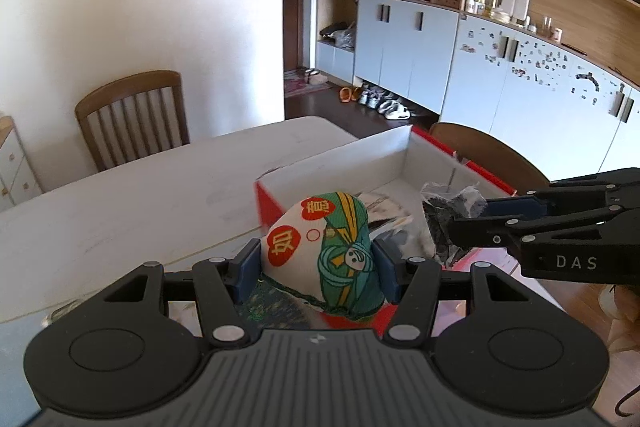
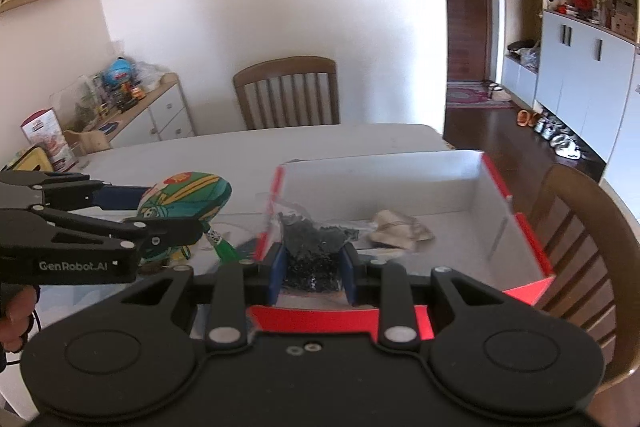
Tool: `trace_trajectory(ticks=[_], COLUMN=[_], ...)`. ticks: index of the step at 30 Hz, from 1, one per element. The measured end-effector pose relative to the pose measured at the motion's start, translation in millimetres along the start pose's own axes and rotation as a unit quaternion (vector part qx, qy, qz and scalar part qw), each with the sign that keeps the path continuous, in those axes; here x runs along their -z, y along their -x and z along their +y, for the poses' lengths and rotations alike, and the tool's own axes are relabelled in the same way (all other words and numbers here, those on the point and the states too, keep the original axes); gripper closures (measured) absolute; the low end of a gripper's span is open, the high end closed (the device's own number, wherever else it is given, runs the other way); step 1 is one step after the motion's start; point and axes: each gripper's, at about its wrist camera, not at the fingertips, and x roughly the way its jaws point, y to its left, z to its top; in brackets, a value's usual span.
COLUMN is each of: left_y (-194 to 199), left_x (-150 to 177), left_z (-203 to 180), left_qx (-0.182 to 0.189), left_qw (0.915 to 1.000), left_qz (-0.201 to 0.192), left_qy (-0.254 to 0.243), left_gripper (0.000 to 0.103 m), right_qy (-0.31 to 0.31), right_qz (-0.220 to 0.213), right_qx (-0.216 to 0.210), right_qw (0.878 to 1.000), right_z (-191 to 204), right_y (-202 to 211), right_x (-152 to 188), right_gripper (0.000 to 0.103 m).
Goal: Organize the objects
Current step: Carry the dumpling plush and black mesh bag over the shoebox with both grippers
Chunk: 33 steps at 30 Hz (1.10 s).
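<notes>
My left gripper [image 1: 316,267] is shut on a white, green and red printed cloth pouch [image 1: 328,255] and holds it above the near left corner of a red cardboard box with a white inside [image 1: 360,155]. The pouch also shows in the right wrist view [image 2: 188,199], with a green tassel [image 2: 226,249] hanging under it. My right gripper [image 2: 314,267] is shut on a clear bag of dark bits [image 2: 312,243] over the box's near edge; the bag shows in the left wrist view too [image 1: 444,215]. A beige crumpled item [image 2: 396,227] lies inside the box [image 2: 400,179].
The box stands on a white table [image 2: 200,155]. Wooden chairs stand at the far side [image 2: 288,91] and at the right [image 2: 580,227]. A low cabinet with toys [image 2: 132,103] is at the left. Cupboards and shoes [image 1: 384,103] line the far wall.
</notes>
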Motion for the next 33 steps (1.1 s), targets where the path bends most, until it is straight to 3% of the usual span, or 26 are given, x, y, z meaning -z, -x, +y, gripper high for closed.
trace_trajectory(ticks=[13, 20, 33], left_y=[-64, -109, -187], left_x=[-48, -64, -57], left_z=[-44, -49, -52], left_qx=[-0.001, -0.037, -0.075], left_qw=[1.0000, 0.9989, 0.9902], left_qz=[0.000, 0.009, 0.101], left_qy=[-0.009, -0.027, -0.060], left_gripper=[0.045, 0.045, 0.045], right_qy=[-0.001, 0.010, 0.031], right_qz=[0.014, 0.038, 0.101], right_qx=[0.035, 0.041, 0.037], right_qw=[0.999, 0.998, 0.994], right_z=[-69, -87, -98], right_y=[-21, -51, -109], right_x=[-6, -11, -15], right_gripper=[0.075, 0.075, 0.075])
